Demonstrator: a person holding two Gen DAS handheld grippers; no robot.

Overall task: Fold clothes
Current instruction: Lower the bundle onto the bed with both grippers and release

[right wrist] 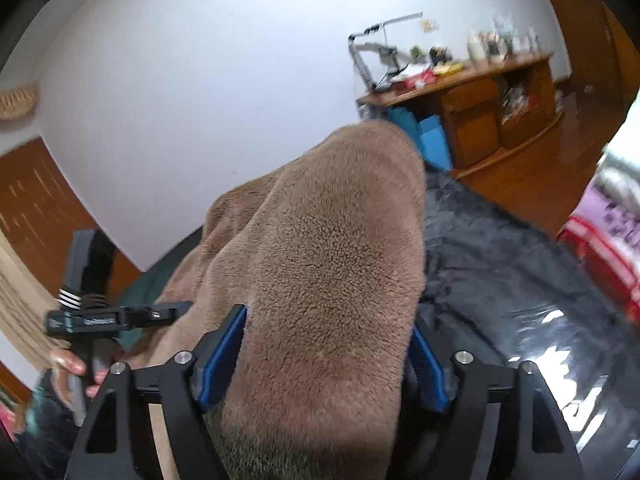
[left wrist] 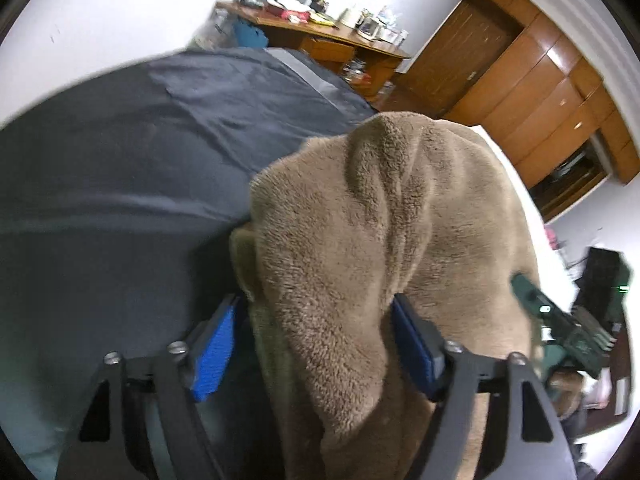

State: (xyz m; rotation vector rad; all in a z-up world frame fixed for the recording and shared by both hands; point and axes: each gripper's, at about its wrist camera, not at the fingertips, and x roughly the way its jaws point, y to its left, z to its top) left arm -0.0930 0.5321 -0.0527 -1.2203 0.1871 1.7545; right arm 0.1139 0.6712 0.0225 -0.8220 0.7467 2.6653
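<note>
Left tongs [left wrist: 316, 308] stand open: the near blue pad [left wrist: 212, 352] is clear of the cloth with a gap beside it, while the other pad touches the fluffy brown garment [left wrist: 380, 220] that hangs between them. Right tongs [right wrist: 328, 316] also have the garment [right wrist: 320, 240] between their pads. It fills the whole gap and covers part of the far pad, so I cannot tell whether they press on it or only flank it.

The garment rises in a hump in front of both cameras, over the dark sheet of the bed [left wrist: 120, 180]. Its lower part runs out of the picture past the tongs, and what kind of garment it is cannot be made out.

From the right camera, the left tongs show at the left edge with a hand [right wrist: 72, 368] on the grip, partly cut off. From the left camera, the right tongs are only a blurred dark shape at the right edge.

Under the wooden desk [right wrist: 472, 76] stands a blue box [right wrist: 432, 140]; its contents are hidden. The desk top is crowded with small things too far off to name. A woven basket [right wrist: 16, 100] hangs on the wall, cut off by the edge. An open wardrobe shelf [left wrist: 572, 176] is too dark to read. A red and purple blur [right wrist: 600, 240] lies at the right.
</note>
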